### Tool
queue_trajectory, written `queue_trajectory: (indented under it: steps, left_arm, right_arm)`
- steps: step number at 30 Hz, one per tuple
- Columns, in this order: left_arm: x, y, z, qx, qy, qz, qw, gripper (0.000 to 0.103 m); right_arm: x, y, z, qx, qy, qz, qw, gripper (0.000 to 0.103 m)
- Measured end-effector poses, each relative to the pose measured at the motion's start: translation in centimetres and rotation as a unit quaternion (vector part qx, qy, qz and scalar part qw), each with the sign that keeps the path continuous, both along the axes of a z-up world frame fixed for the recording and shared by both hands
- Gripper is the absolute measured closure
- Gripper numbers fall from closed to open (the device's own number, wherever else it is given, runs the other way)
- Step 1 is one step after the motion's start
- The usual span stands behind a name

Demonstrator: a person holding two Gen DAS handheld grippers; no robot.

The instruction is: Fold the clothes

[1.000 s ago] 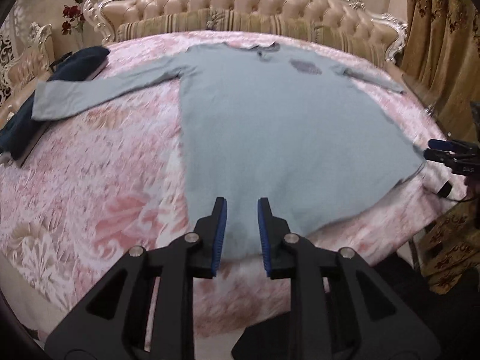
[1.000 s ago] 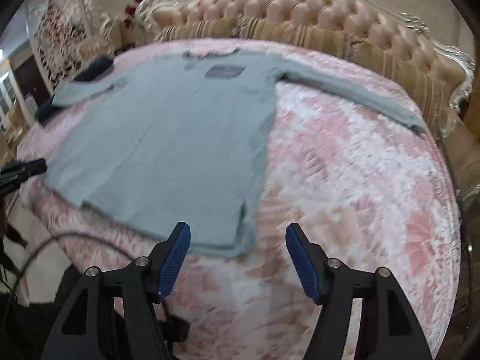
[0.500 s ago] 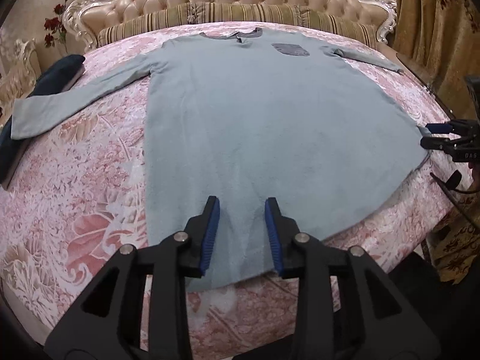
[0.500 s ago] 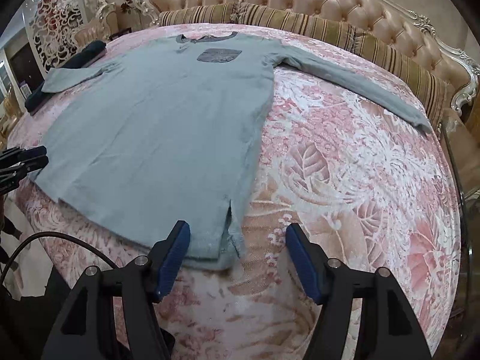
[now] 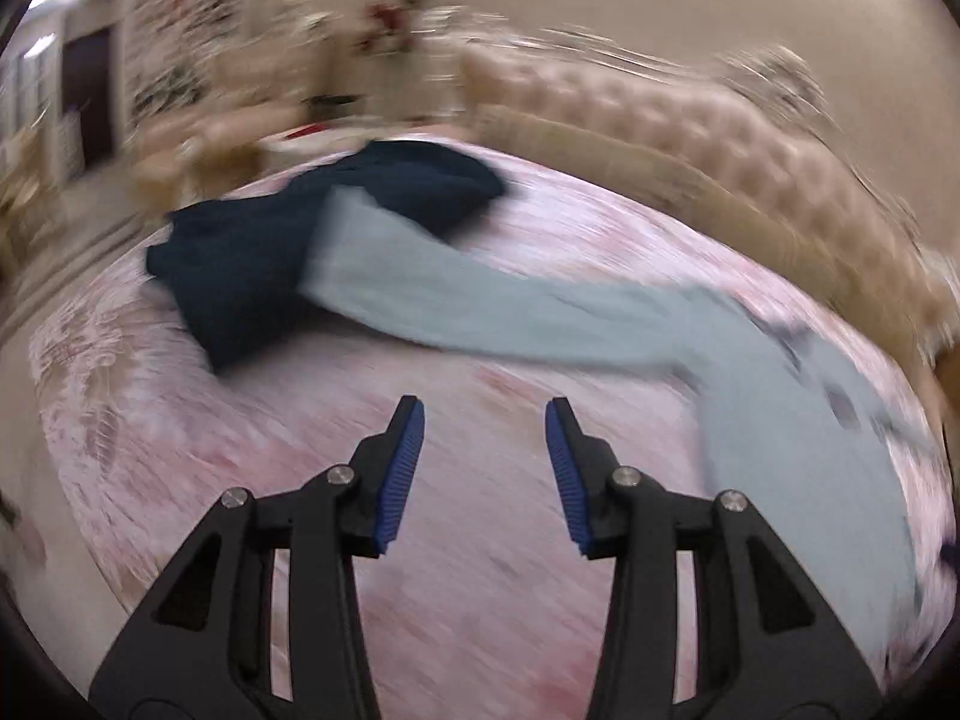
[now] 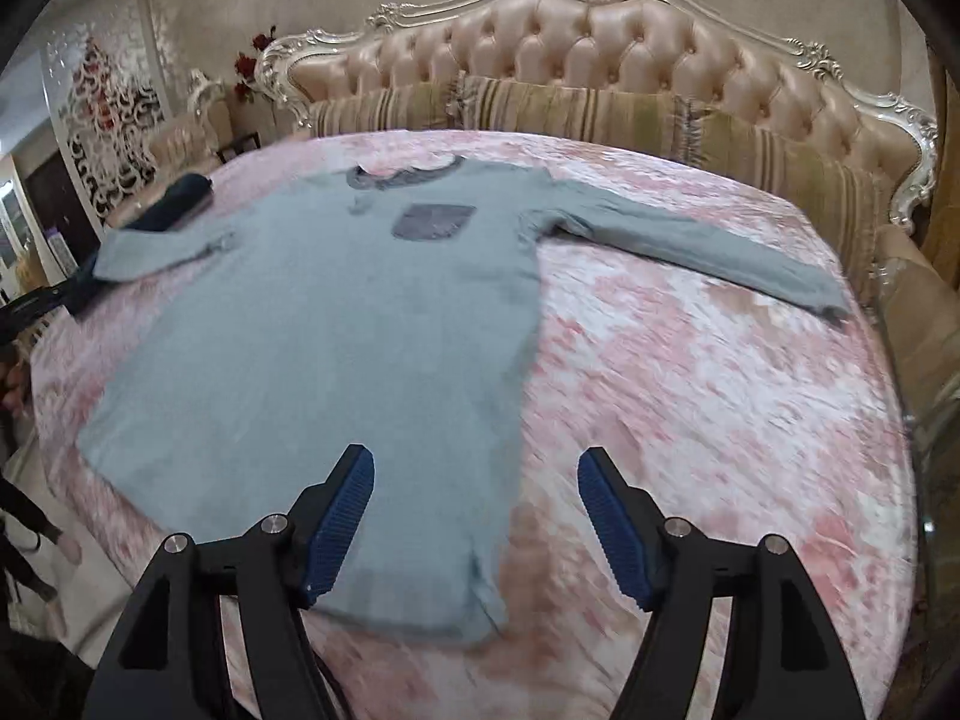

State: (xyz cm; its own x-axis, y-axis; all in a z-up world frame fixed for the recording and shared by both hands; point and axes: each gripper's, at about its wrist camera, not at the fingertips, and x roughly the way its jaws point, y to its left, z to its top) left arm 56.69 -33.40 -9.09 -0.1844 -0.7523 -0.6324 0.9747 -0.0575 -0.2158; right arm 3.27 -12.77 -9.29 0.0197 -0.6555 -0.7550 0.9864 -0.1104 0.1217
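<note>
The blue shirt (image 6: pixel 336 324) lies flat on the bed (image 6: pixel 690 390). It looks soft and light. Best grab a sleeve end or corner. The left tool (image 5: pixel 485 468) and right tool (image 6: pixel 477 516) are opening, holding nothing.

You have a long-sleeved pale grey-blue knit shirt (image 6: pixel 336 324) lying flat, front up, on the bed, collar toward the headboard, hem nearest you. It carries a darker grey chest pocket (image 6: pixel 433 221). Both sleeves spread outward; one cuff (image 5: pixel 336 240) overlaps a crumpled dark navy garment (image 5: pixel 252 264) at the bed's far side. Your left-wrist view is blurred, so finer detail is unreadable.
</note>
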Motion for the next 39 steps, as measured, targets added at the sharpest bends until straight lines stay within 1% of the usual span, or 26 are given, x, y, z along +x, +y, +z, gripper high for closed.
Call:
queue_trajectory:
  steps: [1,2,4,5,7,8,10,11,13,15,18,20,21,23,26,30,32,34,36,39]
  left_arm:
    - [2.1,-1.8,-0.5,0.015,0.033,0.007,0.9993,0.059]
    - [3.3,-3.1,-0.9,0.028,0.045,0.02,0.9984,0.059]
    - [4.8,-4.6,-1.7,0.038,0.056,0.037,0.997,0.059]
    - [5.5,-5.6,-2.4,0.05,0.072,0.042,0.9953,0.059]
    - [5.9,-6.8,-3.2,0.062,0.082,0.045,0.9936,0.059]
    - [5.7,-7.3,-3.6,0.066,0.083,0.044,0.9934,0.061]
    - [5.4,-8.3,-4.1,0.068,0.073,0.045,0.994,0.063]
    - [5.3,-8.6,-4.3,0.07,0.07,0.045,0.9941,0.067]
    - [5.2,-9.2,-4.7,0.07,0.066,0.049,0.9942,0.071]
    - [5.3,-10.0,-4.6,0.064,0.069,0.046,0.9945,0.073]
    - [5.5,-10.9,-4.9,0.068,0.058,0.055,0.9946,0.076]
    - [5.2,-11.2,-4.9,0.064,0.036,0.052,0.9959,0.086]
    - [5.0,-11.3,-4.9,0.062,0.026,0.05,0.9965,0.087]
    - [4.4,-11.2,-4.3,0.05,0.008,0.041,0.9979,0.098]
    - [3.1,-10.6,-3.0,0.026,-0.027,0.026,0.999,0.1]
    - [2.1,-10.6,-2.4,0.023,-0.063,0.021,0.9975,0.1]
    - [2.3,-10.7,-2.7,0.03,-0.06,0.023,0.9975,0.098]
    - [2.3,-10.9,-3.1,0.035,-0.069,0.022,0.9967,0.097]
    - [2.5,-10.9,-3.7,0.047,-0.067,0.025,0.9964,0.097]
    - [2.7,-10.7,-4.2,0.049,-0.065,0.026,0.9963,0.094]
  right_arm:
    - [0.6,-0.6,-0.2,0.002,-0.004,0.01,1.0,0.031]
    - [1.3,-1.3,-0.4,0.004,-0.004,0.023,1.0,0.031]
    - [2.8,-2.3,-0.9,0.01,-0.002,0.047,0.999,0.031]
    - [3.3,-2.6,-1.1,0.014,0.004,0.056,0.998,0.031]
    - [4.4,-3.2,-1.6,0.024,0.02,0.071,0.997,0.031]
    - [4.7,-3.4,-1.8,0.028,0.027,0.075,0.996,0.031]
    - [4.6,-3.4,-2.1,0.033,0.027,0.074,0.996,0.031]
    - [4.5,-3.4,-2.2,0.035,0.027,0.073,0.996,0.031]
    - [4.3,-3.5,-2.4,0.04,0.026,0.072,0.996,0.031]
    - [4.2,-3.3,-2.5,0.044,0.025,0.07,0.996,0.031]
    - [4.2,-3.2,-2.8,0.051,0.024,0.07,0.996,0.031]
    - [4.3,-3.3,-3.0,0.053,0.024,0.071,0.996,0.031]
    - [4.4,-3.3,-3.0,0.053,0.024,0.072,0.996,0.031]
    - [4.5,-3.3,-3.0,0.054,0.025,0.074,0.995,0.031]
    - [4.6,-3.4,-3.2,0.056,0.024,0.076,0.995,0.031]
    - [4.7,-3.3,-3.4,0.059,0.022,0.08,0.995,0.031]
    - [4.8,-3.2,-3.5,0.059,0.022,0.08,0.995,0.031]
    - [4.7,-3.1,-3.4,0.058,0.019,0.079,0.995,0.031]
    - [4.6,-3.0,-3.5,0.059,0.018,0.077,0.995,0.031]
    - [4.5,-3.0,-3.6,0.061,0.017,0.077,0.995,0.031]
